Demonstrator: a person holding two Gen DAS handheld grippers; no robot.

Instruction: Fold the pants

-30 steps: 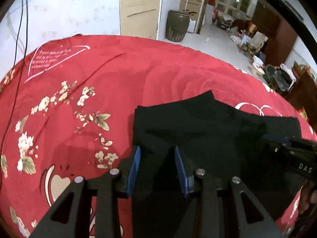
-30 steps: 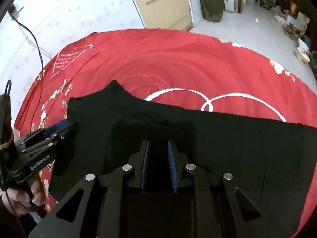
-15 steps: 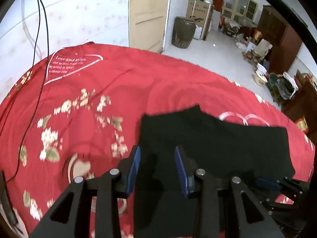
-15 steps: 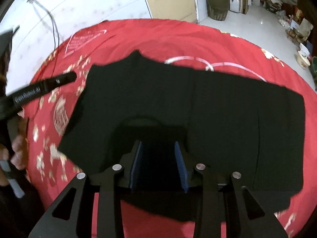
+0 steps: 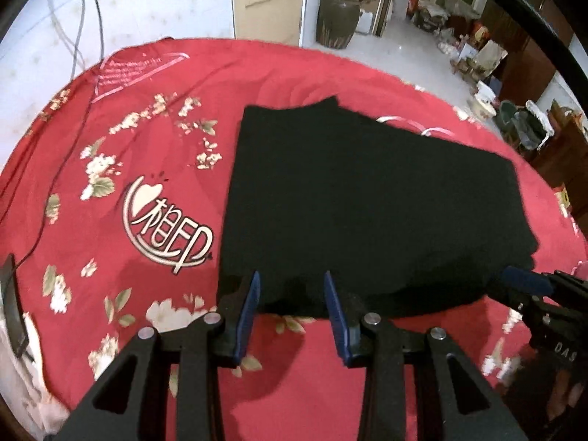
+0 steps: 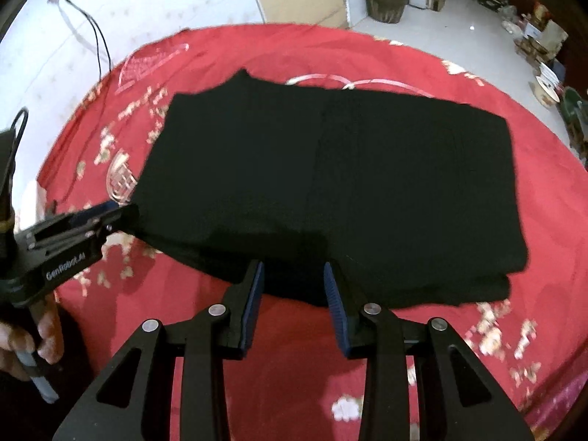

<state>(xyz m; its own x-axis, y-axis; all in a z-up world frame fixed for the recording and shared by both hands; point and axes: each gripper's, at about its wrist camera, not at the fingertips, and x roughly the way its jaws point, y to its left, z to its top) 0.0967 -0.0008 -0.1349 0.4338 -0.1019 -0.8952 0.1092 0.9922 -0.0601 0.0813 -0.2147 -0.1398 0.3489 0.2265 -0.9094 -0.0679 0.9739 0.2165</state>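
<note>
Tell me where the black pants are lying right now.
The black pants lie folded flat on the red floral bedspread, middle of both wrist views, just beyond the open left gripper and right gripper, which hold nothing.

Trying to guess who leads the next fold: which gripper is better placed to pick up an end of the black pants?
Left, probably. The left gripper sits right at the pants' left end, while the right gripper hangs open near the middle of the near edge, well short of the right end.
</note>
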